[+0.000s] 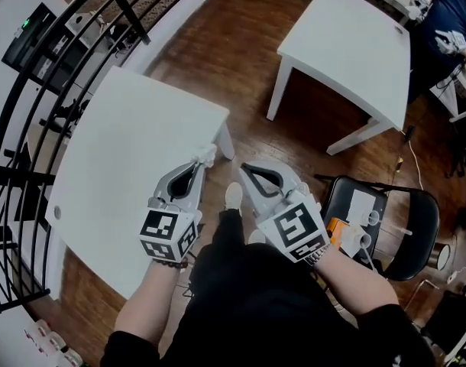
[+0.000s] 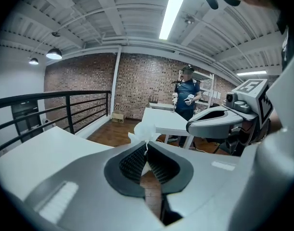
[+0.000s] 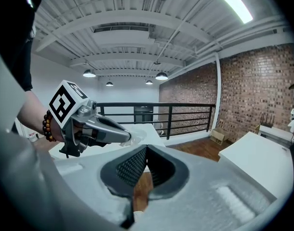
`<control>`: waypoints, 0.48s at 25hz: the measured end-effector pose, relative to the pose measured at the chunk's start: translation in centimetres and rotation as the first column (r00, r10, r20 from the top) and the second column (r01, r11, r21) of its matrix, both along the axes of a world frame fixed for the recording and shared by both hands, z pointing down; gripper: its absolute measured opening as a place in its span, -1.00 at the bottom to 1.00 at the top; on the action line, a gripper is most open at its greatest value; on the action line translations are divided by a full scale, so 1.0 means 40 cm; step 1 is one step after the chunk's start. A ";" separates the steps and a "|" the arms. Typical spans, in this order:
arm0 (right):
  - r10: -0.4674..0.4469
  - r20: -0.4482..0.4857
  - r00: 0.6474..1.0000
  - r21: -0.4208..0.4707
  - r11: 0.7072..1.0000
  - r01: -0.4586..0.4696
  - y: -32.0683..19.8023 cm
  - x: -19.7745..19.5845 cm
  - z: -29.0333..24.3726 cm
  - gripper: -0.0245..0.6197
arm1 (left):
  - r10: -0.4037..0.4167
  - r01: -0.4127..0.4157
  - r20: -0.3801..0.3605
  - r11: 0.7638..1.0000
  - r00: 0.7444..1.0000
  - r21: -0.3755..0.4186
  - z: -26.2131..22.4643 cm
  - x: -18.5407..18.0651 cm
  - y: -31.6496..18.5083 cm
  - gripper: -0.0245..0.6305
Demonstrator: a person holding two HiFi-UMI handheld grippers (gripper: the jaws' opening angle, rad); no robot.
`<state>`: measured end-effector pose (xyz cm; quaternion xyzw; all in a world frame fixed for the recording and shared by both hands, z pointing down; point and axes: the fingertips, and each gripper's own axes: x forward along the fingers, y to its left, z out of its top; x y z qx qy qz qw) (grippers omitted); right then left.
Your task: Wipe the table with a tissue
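A crumpled white tissue (image 1: 208, 156) sticks out of the tip of my left gripper (image 1: 199, 163), which is shut on it just past the near right corner of the white table (image 1: 126, 151). In the left gripper view the tissue (image 2: 143, 132) is pinched between the dark ribbed pads (image 2: 132, 162), above the wooden floor. My right gripper (image 1: 245, 169) hangs beside it over the floor, shut with nothing in it. From the right gripper view (image 3: 146, 148), the left gripper (image 3: 125, 138) and its tissue (image 3: 136, 139) sit in front of the table (image 3: 149, 129).
A second white table (image 1: 355, 44) stands at the back right. A black folding chair (image 1: 416, 220) with small items is at my right. A black railing (image 1: 34, 121) runs along the left. A person in blue (image 1: 447, 21) stands far right.
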<state>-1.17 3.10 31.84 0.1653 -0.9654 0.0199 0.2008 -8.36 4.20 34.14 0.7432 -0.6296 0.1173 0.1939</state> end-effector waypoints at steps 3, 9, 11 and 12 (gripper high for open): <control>0.002 -0.014 1.000 -0.022 1.000 -0.003 -0.041 -0.040 0.025 -0.95 | -0.004 0.003 -0.010 1.000 1.000 -0.022 0.026 -0.043 -0.046 -0.86; 0.005 -0.052 0.999 -0.055 0.998 -0.008 -0.125 -0.116 0.071 -0.95 | -0.008 0.005 -0.034 0.997 0.999 -0.073 0.085 -0.118 -0.143 -0.86; 0.011 -0.058 0.998 -0.068 0.998 -0.015 -0.156 -0.135 0.092 -0.95 | -0.011 0.007 -0.039 0.996 0.999 -0.089 0.108 -0.139 -0.179 -0.86; 0.014 -0.061 0.998 -0.075 0.997 -0.018 -0.170 -0.143 0.101 -0.95 | -0.012 0.008 -0.040 0.995 0.999 -0.097 0.119 -0.149 -0.195 -0.86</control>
